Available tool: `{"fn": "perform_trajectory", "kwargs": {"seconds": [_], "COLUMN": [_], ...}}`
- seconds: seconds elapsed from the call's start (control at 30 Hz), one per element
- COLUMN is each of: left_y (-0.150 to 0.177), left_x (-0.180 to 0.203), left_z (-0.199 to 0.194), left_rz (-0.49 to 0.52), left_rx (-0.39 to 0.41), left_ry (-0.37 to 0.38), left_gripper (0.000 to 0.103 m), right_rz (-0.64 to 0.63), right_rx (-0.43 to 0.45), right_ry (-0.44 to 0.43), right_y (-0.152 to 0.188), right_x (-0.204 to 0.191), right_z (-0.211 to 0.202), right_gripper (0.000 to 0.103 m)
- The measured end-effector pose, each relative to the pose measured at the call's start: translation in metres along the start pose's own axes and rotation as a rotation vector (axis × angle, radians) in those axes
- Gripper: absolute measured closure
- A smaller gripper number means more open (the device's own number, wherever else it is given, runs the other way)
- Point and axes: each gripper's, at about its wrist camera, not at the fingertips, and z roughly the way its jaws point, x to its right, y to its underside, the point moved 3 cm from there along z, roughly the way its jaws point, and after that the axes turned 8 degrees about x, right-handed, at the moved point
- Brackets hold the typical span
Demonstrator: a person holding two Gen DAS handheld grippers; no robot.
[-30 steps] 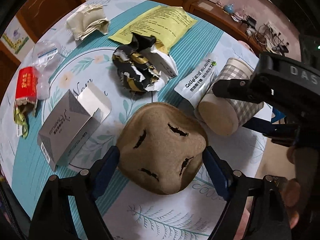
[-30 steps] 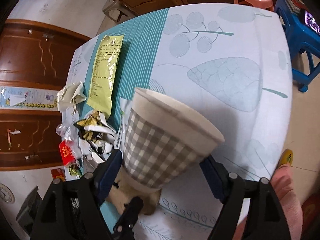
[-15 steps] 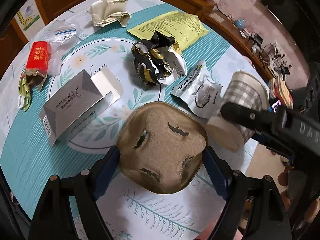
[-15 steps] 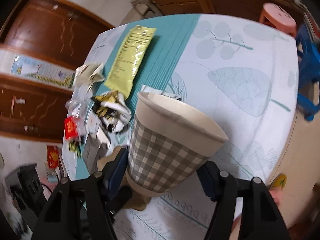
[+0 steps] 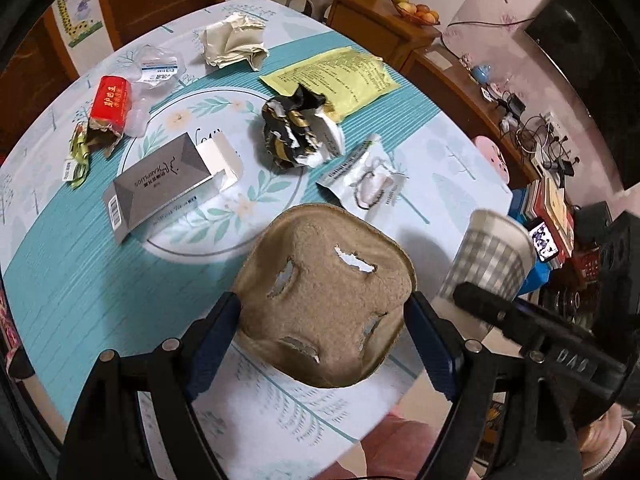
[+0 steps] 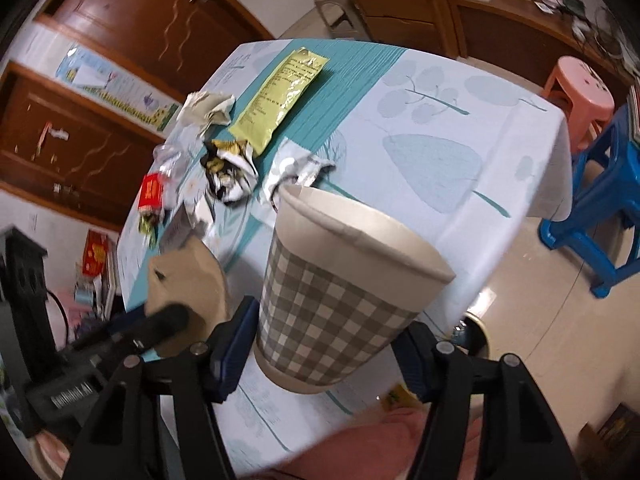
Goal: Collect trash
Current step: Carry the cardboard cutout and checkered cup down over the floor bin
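Note:
A brown moulded-pulp cup carrier (image 5: 320, 300) hangs above the near table edge, with my left gripper (image 5: 322, 310) shut on its two sides. My right gripper (image 6: 328, 324) has a grey-checked paper cup (image 6: 340, 280) between its pads, rim tilted away, and its jaws are closing on it. The cup (image 5: 488, 256) also shows at the right of the left wrist view. On the table (image 5: 80, 280) lie a grey box (image 5: 160, 184), a crumpled black-and-gold wrapper (image 5: 296, 132), a yellow packet (image 5: 336, 76), a white pouch (image 5: 368, 180), a red pack (image 5: 110, 100) and crumpled beige paper (image 5: 234, 40).
A pink stool (image 6: 580, 92) and a blue stool (image 6: 600, 208) stand off the table's right side. Wooden cabinets (image 6: 400, 4) line the far wall. A clear plastic wrapper (image 5: 158, 64) lies at the far left. A pink-clad lap shows below both grippers.
Both grippers have risen from the table with the carrier and the cup. The cup has rolled towards upright, and the table looks farther away.

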Motion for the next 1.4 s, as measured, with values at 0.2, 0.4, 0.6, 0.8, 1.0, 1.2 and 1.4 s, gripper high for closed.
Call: {"fn": "perform_trajectory", "kwargs": {"seconds": [0.2, 0.4, 0.6, 0.8, 1.0, 1.2, 1.4], "left_y": [0.019, 0.052, 0.1, 0.145, 0.177, 0.205, 0.232], "left_x": [0.033, 0.071, 0.114, 0.151, 0.16, 0.152, 0.131], "left_z": [-0.019, -0.037, -0.037, -0.022, 0.003, 0.048, 0.112], "left_rz": [-0.03, -0.183, -0.337, -0.399, -0.41, -0.422, -0.436], "left_rx": [0.037, 0.084, 0.102, 0.071, 0.049, 0.027, -0.003], "left_ry": [-0.025, -0.072, -0.104, -0.152, -0.209, -0.257, -0.271], "left_gripper": [0.021, 0.021, 0.021, 0.021, 0.021, 0.021, 0.021], "right_rz": [-0.063, -0.221, -0.344, -0.411, -0.407, -0.422, -0.435], "right_rx": [-0.025, -0.071, -0.138, -0.213, -0.276, -0.313, -0.317], "right_ry": [-0.042, -0.1, -0.156, -0.196, -0.184, -0.16, -0.137], "right_y": [0.01, 0.011, 0.015, 0.038, 0.068, 0.097, 0.123], "right_x": [0.022, 0.048, 0.094, 0.13, 0.154, 0.169, 0.183], "right_z": [-0.022, -0.048, -0.071, -0.074, -0.046, -0.007, 0.047], "right_gripper": [0.043, 0.044, 0.044, 0.046, 0.049, 0.05, 0.051]}}
